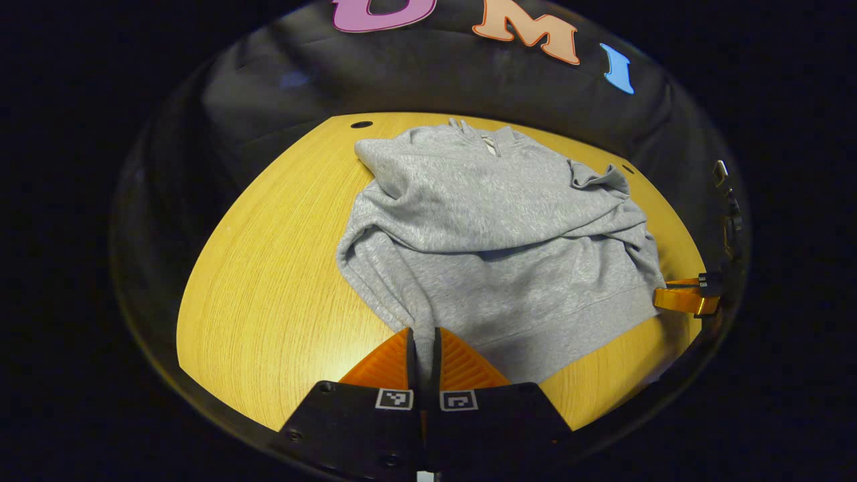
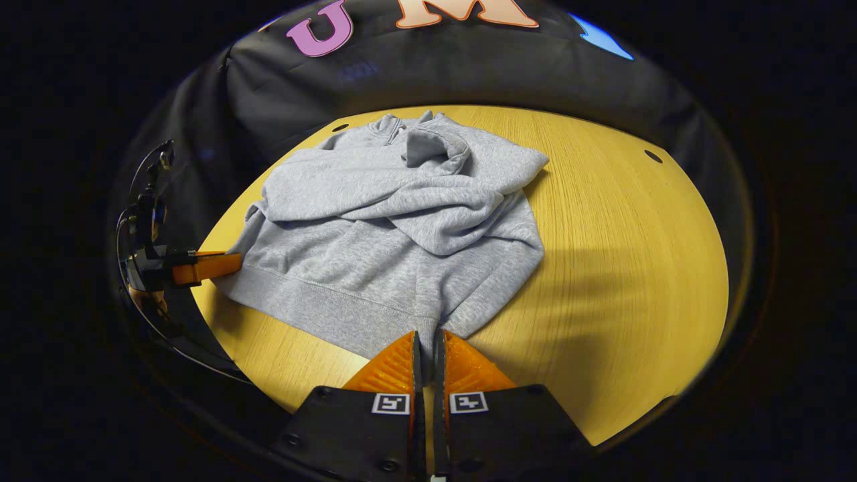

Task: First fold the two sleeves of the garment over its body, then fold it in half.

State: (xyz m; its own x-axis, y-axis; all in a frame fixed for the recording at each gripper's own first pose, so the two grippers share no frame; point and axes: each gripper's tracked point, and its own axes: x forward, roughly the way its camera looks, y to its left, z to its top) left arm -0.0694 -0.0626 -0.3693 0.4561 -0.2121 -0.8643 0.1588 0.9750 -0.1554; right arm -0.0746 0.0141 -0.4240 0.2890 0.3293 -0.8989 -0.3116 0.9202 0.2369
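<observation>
Lying on the wooden table (image 1: 268,281), the grey sweatshirt (image 1: 495,241) occupies the centre and right of the left gripper view and the centre-left of the right gripper view, collar toward the booth wall, hem nearest the cameras. Both sleeves are already folded across the body; by judgement, the fold in half remains.

The left gripper (image 1: 423,345), at the bottom centre of the left gripper view, has its jaws nearly together, pinching the near hem corner of the sweatshirt. The right gripper (image 2: 426,348), at the bottom centre of the right gripper view, is likewise closed on the opposite hem corner (image 2: 428,325). Each gripper also appears at the far edge of the other's view.

Handling, by judgement: the fabric is soft, thick knit, limp and of moderate weight, not fragile and not slippery. It will sag between the two holds and drag on the table. Grip the ribbed hem band at its two corners; lift both evenly, so that the folded sleeves stay in place.
</observation>
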